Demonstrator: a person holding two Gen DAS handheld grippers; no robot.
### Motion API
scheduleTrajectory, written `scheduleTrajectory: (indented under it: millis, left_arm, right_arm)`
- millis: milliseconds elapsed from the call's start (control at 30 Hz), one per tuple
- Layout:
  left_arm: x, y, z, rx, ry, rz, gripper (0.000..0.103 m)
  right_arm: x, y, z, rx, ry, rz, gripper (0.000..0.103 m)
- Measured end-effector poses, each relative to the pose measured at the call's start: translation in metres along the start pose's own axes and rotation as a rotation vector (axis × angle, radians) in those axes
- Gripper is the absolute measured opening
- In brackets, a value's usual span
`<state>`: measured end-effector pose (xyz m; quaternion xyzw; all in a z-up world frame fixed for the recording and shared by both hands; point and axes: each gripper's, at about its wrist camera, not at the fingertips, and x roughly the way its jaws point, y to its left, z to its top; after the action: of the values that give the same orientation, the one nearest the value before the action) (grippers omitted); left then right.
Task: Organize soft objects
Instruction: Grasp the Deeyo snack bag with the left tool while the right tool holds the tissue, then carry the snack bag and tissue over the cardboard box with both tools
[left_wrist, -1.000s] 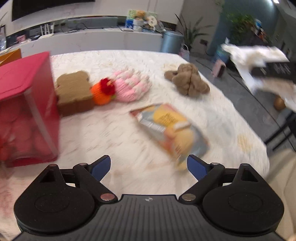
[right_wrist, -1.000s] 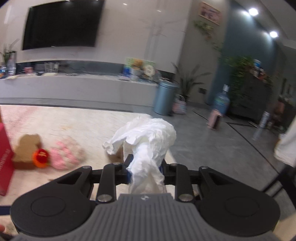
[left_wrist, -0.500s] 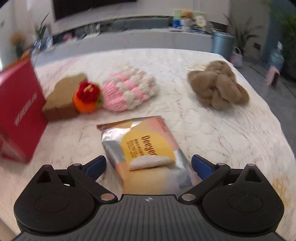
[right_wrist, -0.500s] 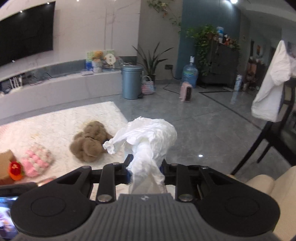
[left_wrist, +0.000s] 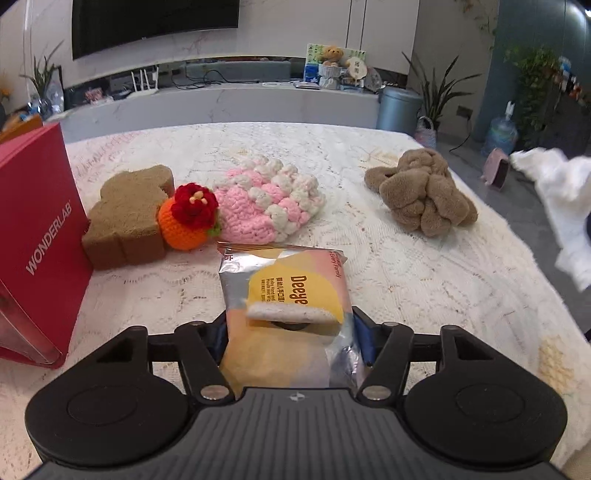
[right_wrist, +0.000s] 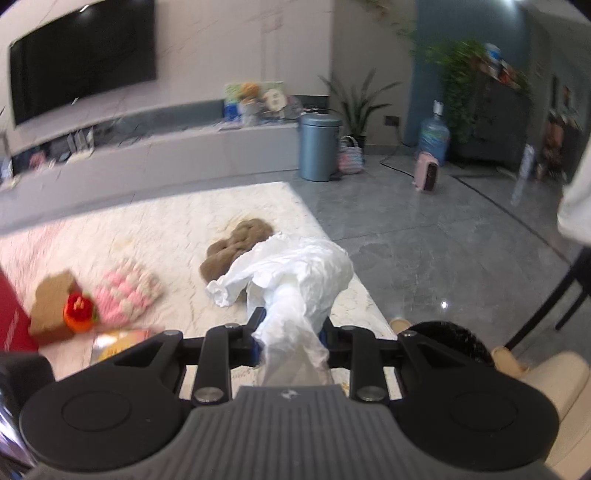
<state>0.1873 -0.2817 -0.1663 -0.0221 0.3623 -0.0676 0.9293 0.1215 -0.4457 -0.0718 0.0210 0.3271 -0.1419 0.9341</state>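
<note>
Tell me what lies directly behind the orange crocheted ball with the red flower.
Behind the orange crocheted ball with the red flower sits a brown bear-shaped sponge, with a pink-and-white crocheted piece beside it. The ball hides where they meet, so contact is unclear.

Red box (left_wrist: 37, 236), pink-and-white crochet piece (left_wrist: 269, 203)

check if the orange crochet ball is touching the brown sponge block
Touching. The left wrist view shows the orange crochet ball pressed against the brown sponge block, no cloth visible between them.
</note>
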Motion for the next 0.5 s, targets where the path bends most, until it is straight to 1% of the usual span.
scheduleTrajectory:
  millis: [100, 233, 267, 367, 500]
  left_arm:
    - [-0.003, 0.007, 0.001, -0.01, 0.002, -0.038, 0.063]
    - [-0.009, 0.027, 0.005, -0.104, 0.021, -0.099, 0.06]
    - [-0.011, 0.03, 0.005, -0.119, 0.021, -0.104, 0.059]
    - [-0.016, 0.039, 0.007, -0.133, -0.001, -0.083, 0.058]
    - [-0.028, 0.046, 0.006, -0.103, -0.041, -0.09, 0.057]
  right_arm:
    - [0.0, 0.01, -0.001, -0.048, 0.003, 0.02, 0.026]
    - [0.001, 0.015, -0.001, -0.066, 0.01, 0.042, 0.026]
    - [0.002, 0.015, -0.001, -0.069, 0.015, 0.043, 0.026]
    - [0.006, 0.016, -0.003, -0.062, 0.037, 0.053, 0.026]
    - [0.006, 0.019, -0.004, -0.069, 0.044, 0.061, 0.026]
